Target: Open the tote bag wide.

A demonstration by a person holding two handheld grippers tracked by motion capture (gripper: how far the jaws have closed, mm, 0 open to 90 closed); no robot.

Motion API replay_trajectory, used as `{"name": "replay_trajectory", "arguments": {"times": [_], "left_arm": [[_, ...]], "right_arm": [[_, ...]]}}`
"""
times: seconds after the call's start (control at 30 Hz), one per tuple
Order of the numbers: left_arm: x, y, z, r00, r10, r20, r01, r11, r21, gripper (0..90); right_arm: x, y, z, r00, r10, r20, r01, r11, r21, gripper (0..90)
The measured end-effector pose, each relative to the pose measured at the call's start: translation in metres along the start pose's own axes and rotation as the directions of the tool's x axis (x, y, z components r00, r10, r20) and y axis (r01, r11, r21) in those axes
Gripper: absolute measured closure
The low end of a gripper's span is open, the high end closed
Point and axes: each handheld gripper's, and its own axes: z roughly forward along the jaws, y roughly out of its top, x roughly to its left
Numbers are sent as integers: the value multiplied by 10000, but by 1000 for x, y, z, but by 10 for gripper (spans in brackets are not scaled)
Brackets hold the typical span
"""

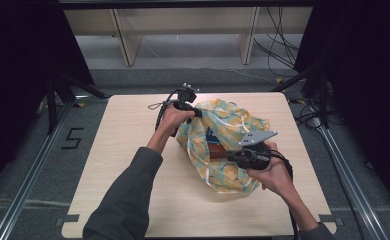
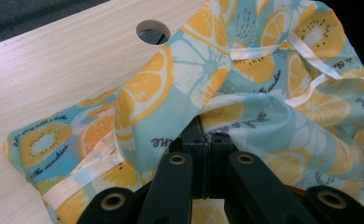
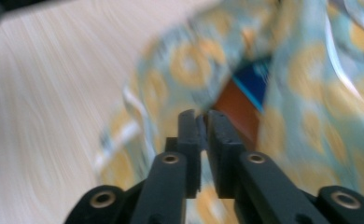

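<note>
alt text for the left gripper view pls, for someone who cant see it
The left gripper, its two black jaws closed, pinches a fold of a fruit-print cloth bag patterned with orange slices and kiwis on pale blue. The bag lies crumpled on a light wooden table, with white ribbon drawstrings trailing across it. A round hole in the tabletop sits behind the bag.

- The left gripper [image 2: 203,135] has its two black jaws pressed together, with a fold of the cloth bag [image 2: 180,98] pinched at the fingertips.
- The left hand [image 1: 175,116] holds its gripper from behind, the forearm in a dark sleeve stretched forward.
- The right gripper [image 3: 201,119] has its jaws nearly together, a thin gap between the pads; nothing is clearly clamped there.
- The right hand [image 1: 270,167] grips its gripper from below, the fingertips pointing to the left.
</note>
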Motion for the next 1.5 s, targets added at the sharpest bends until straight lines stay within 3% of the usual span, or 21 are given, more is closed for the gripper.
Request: {"name": "replay_trajectory", "arguments": {"times": [0.2, 0.3, 0.33, 0.37, 0.4, 0.47, 0.6, 0.63, 0.7, 0.73, 0.83, 0.9, 0.97, 1.07, 1.13, 1.2, 1.23, 1.3, 1.4, 1.43, 1.5], "left_arm": [[-2, 3, -1, 9991, 417, -121, -414, 9987, 307, 888], [-3, 3, 1, 9993, 347, -152, -342, 9989, 335, 886], [-5, 3, 3, 9998, 47, -177, -45, 10000, 83, 886], [-2, 3, 1, 9983, 546, -207, -534, 9972, 528, 886], [-2, 3, 1, 9983, 546, -207, -534, 9972, 528, 886], [-2, 4, 4, 9989, 389, -246, -378, 9982, 457, 885], [1, 5, 6, 9988, 400, -266, -385, 9977, 560, 886], [3, 6, 8, 9989, 367, -301, -346, 9971, 678, 890], [4, 6, 10, 9988, 387, -291, -364, 9966, 741, 890], [4, 5, 13, 9991, 299, -306, -274, 9966, 783, 890], [4, 4, 15, 9984, 299, -487, -263, 9970, 723, 890], [4, 3, 14, 9987, 386, -322, -364, 9971, 668, 890], [4, 4, 10, 9989, 381, -256, -366, 9978, 553, 888], [3, 4, 5, 9983, 474, -340, -455, 9975, 542, 886], [5, 3, 4, 9984, 415, -396, -395, 9980, 499, 882], [6, 2, 4, 9980, 463, -430, -437, 9973, 599, 880], [6, 1, 6, 9982, 415, -436, -389, 9975, 585, 872], [6, 0, 8, 9986, 345, -404, -324, 9981, 532, 872], [6, 0, 10, 9983, 355, -462, -327, 9977, 597, 872], [6, 0, 12, 9986, 289, -439, -267, 9983, 520, 872], [6, 0, 13, 9985, 387, -388, -365, 9978, 545, 872]], "right_arm": [[30, 13, 29, 9970, 274, -720, -291, 9993, -222, 545], [45, 14, 48, 9991, -48, -418, 44, 10000, -79, 527], [46, 14, 55, 9984, -470, -314, 468, 9989, -61, 540], [50, 13, 60, 9991, -417, -22, 417, 9988, 264, 621], [51, 12, 67, 9975, -688, 133, 684, 9972, 297, 736], [50, 10, 75, 9958, -899, -178, 907, 9947, 486, 892], [61, 4, 83, 9880, -1265, -887, 1327, 9889, 671, 900], [75, 0, 89, 9765, -1694, -1334, 1820, 9793, 882, 900], [83, -3, 93, 9728, -1890, -1339, 2033, 9737, 1027, 900], [93, -8, 104, 9584, -2529, -1326, 2714, 9511, 1476, 900], [94, -13, 112, 9597, -2488, -1307, 2688, 9484, 1683, 900], [87, -16, 111, 9711, -1731, -1642, 1976, 9693, 1465, 861], [80, -9, 101, 9724, -1397, -1870, 1601, 9821, 989, 755], [67, 0, 84, 9785, -1432, -1485, 1507, 9878, 404, 690], [41, 8, 49, 9957, -312, -871, 305, 9995, -103, 642], [33, 9, 43, 9974, -244, -672, 229, 9995, -234, 636], [12, 7, 26, 9996, 45, 290, -44, 10000, -60, 624], [-2, -2, 23, 9943, 273, 1035, -320, 9985, 444, 599], [-11, -11, 24, 9892, 476, 1385, -609, 9938, 930, 575], [-16, -21, 36, 9804, 162, 1965, -483, 9860, 1597, 534], [-19, -25, 46, 9741, 125, 2260, -560, 9807, 1871, 512]]}}
